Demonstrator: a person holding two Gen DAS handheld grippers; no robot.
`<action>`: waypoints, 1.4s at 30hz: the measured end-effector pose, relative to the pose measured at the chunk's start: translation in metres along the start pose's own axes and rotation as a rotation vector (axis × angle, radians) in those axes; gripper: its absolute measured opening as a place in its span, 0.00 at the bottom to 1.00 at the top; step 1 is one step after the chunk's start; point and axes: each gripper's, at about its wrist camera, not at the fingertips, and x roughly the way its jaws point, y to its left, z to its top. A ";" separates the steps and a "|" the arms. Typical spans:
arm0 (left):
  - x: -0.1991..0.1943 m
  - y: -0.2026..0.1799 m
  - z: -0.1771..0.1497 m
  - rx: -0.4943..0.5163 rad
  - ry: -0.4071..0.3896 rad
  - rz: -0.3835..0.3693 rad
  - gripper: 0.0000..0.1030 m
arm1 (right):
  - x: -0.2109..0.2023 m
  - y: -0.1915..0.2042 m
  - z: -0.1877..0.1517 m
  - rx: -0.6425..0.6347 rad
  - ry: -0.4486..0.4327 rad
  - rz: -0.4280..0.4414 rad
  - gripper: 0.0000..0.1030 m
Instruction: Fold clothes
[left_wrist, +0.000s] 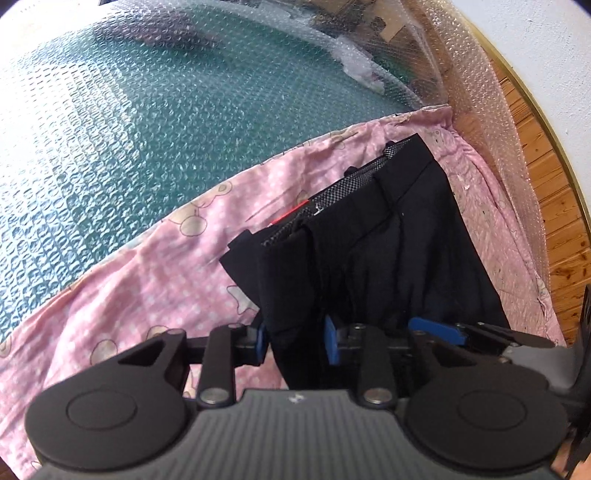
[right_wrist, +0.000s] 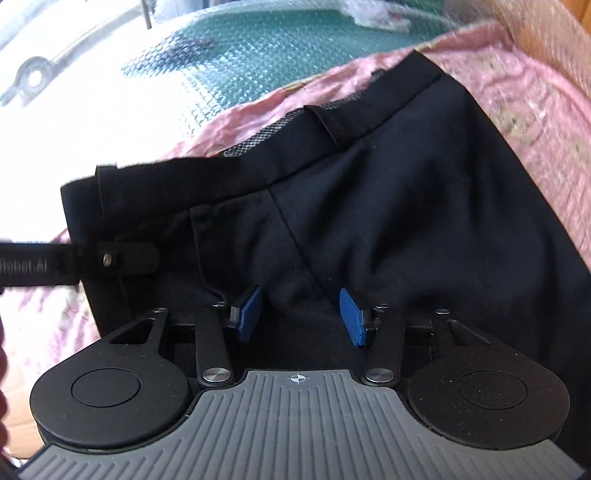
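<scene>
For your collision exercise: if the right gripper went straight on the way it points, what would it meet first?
Most likely the black trousers, lying directly under the right gripper; depth is unclear.

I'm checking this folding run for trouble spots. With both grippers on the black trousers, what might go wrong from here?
1. The left gripper pinches only a bunched fold of the black trousers; it may slip out.
2. The right gripper stands open over the cloth and may close on too many layers.
3. The loose pink sheet underneath could get dragged along.
</scene>
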 end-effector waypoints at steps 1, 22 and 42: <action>-0.002 0.002 -0.001 -0.003 -0.005 0.008 0.33 | -0.005 -0.005 0.006 0.007 -0.016 -0.006 0.48; -0.010 -0.034 -0.013 0.204 -0.199 -0.005 0.24 | 0.012 -0.028 0.115 0.224 -0.005 0.040 0.83; -0.015 -0.138 -0.098 0.966 -0.352 -0.100 0.23 | 0.001 -0.069 0.129 0.137 0.070 -0.051 0.03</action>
